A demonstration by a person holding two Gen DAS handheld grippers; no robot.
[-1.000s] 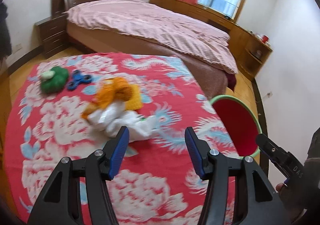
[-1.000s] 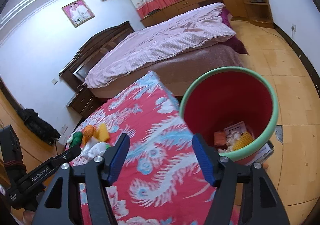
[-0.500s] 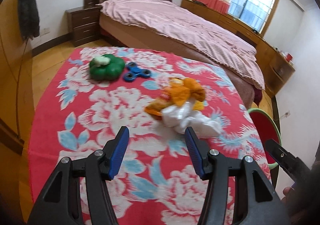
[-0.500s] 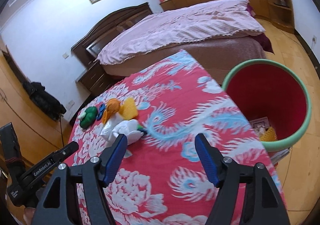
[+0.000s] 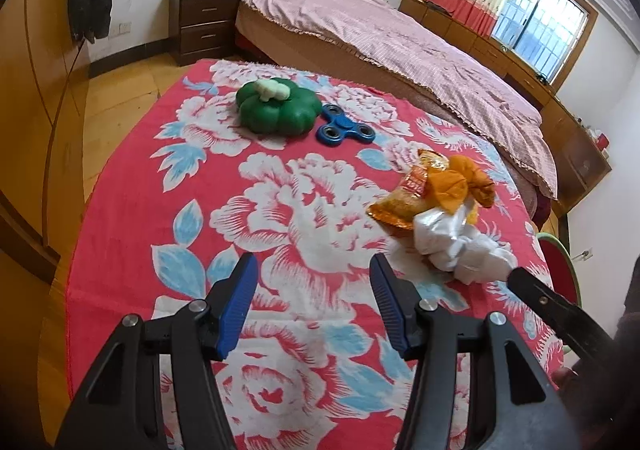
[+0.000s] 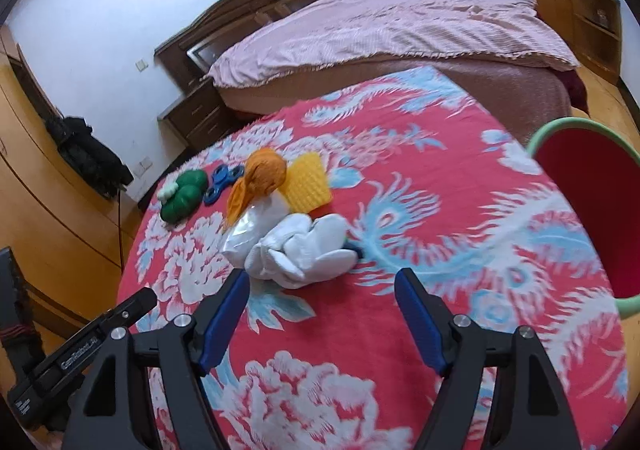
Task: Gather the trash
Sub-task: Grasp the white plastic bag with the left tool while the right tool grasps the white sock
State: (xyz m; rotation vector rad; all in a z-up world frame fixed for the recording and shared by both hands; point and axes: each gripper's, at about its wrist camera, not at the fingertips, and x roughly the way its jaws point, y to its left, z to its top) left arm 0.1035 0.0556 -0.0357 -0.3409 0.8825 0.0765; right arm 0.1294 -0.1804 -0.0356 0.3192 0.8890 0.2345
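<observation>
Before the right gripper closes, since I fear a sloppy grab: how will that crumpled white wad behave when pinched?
The white wad looks like soft, crumpled tissue, so probably light and squashy. Loose folds may trail or unfurl.

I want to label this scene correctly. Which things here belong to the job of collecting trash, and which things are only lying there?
Belongs to the job:
- white crumpled tissue
- orange snack wrapper
- orange crumpled paper
- red bin

Only lying there:
- green pumpkin toy
- blue fidget spinner
- yellow ridged piece, use unclear
</observation>
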